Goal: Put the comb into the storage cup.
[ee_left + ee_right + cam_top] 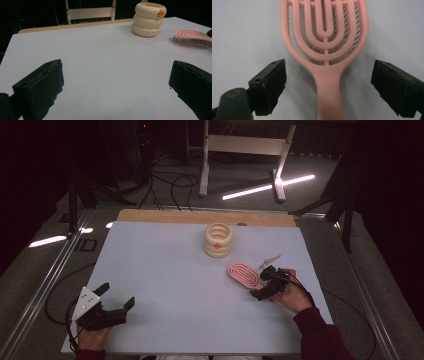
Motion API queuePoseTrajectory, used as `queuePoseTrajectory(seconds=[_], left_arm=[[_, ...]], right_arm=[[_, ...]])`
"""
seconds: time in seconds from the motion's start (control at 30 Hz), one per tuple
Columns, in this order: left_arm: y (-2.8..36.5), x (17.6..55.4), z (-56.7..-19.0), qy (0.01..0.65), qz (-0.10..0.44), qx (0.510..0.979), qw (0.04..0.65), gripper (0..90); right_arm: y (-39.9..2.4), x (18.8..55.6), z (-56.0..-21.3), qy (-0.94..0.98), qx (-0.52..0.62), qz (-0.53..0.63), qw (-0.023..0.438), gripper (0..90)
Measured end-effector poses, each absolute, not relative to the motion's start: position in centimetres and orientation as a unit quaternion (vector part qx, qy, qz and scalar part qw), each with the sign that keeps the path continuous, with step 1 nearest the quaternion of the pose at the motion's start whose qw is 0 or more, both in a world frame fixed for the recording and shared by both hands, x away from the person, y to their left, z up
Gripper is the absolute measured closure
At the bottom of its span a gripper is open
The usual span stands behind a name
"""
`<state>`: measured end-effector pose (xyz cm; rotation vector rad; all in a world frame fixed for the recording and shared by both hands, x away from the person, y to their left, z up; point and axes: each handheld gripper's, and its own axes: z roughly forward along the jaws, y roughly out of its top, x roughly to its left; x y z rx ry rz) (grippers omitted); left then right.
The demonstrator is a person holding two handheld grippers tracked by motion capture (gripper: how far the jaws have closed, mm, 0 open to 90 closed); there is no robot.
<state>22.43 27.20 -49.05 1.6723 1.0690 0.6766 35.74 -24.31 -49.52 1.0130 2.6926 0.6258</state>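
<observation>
A pink vented hairbrush (244, 274) lies bristles down on the white table top, right of centre. In the right gripper view its handle (329, 95) runs up between the two jaws, and neither pad touches it. My right gripper (261, 284) sits over the handle end, open. My left gripper (118, 294) rests near the front left corner, open with nothing between its jaws (116, 72). In the left gripper view the hairbrush (192, 37) shows far off at the right edge.
A cream holder of three stacked rings (218, 240) with a small orange mark stands at the back centre, also the holder (149, 18) in the left gripper view. The white sheet (170, 265) covers a wooden table. A white metal frame (240, 145) stands on the floor beyond.
</observation>
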Motion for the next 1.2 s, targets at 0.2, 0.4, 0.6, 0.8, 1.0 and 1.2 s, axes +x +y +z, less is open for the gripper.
queuePoseTrajectory(seconds=[0.2,0.4,0.6,0.8,1.0,1.2], left_arm=[[27.17,22.44,-49.06,0.441,0.279,0.692,0.499,0.2],[27.16,22.45,-49.08,0.442,0.279,0.691,0.499,0.2],[27.1,22.48,-49.11,0.442,0.278,0.692,0.498,0.2],[26.98,22.54,-49.17,0.44,0.277,0.695,0.496,0.3],[26.98,22.57,-49.2,0.442,0.276,0.695,0.495,0.2],[26.97,22.57,-49.22,0.442,0.276,0.695,0.495,0.2]], right_arm=[[-24.25,36.0,-50.05,0.914,0.344,0.198,0.08,23.8],[-24.4,36.2,-50.16,0.913,0.351,0.195,0.071,38.5],[-24.59,36.16,-49.96,0.916,0.346,0.19,0.067,48.9],[-24.38,36.11,-49.85,0.917,0.348,0.186,0.064,57.7],[-24.39,36.06,-49.81,0.916,0.349,0.187,0.063,62.8],[-24.34,36.06,-49.78,0.913,0.358,0.184,0.064,65.5]])
